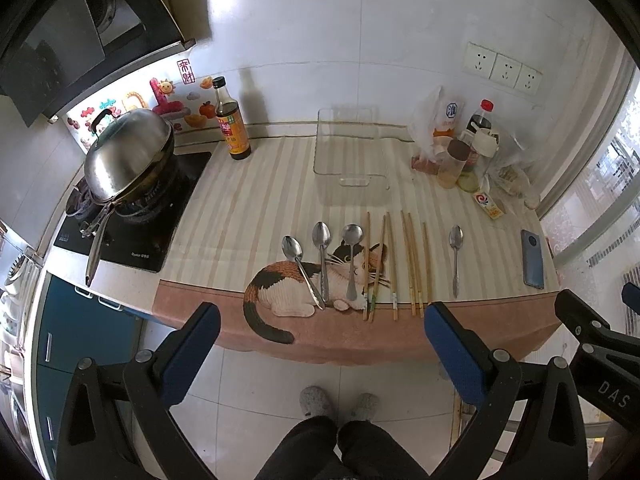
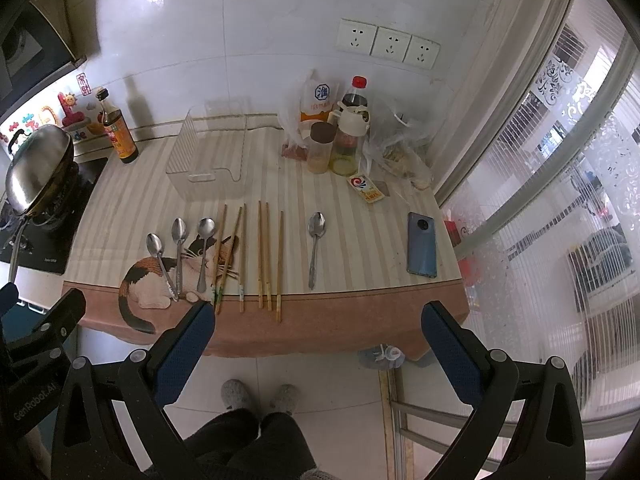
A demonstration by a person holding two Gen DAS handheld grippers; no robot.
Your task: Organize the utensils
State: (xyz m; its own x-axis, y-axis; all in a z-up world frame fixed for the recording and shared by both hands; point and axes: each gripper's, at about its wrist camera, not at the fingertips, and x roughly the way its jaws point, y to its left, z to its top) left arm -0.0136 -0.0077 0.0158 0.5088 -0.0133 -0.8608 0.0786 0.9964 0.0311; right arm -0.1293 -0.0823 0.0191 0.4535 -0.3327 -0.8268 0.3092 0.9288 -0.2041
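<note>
Spoons (image 1: 322, 258) | chopsticks (image 1: 412, 264) | striped counter mat (image 1: 248, 208) | tiled wall (image 1: 320, 20)

I hold the left gripper (image 1: 320, 344) and right gripper (image 2: 318, 344) side by side at about the same height, both jaws spread wide and empty, above my dark-trousered legs (image 1: 340, 448) and grey slippers (image 2: 260, 396).

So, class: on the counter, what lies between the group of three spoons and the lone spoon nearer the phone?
Wooden chopsticks, six sticks side by side, fill the stretch between the three spoons and the lone spoon; the right wrist view shows it best.
</note>
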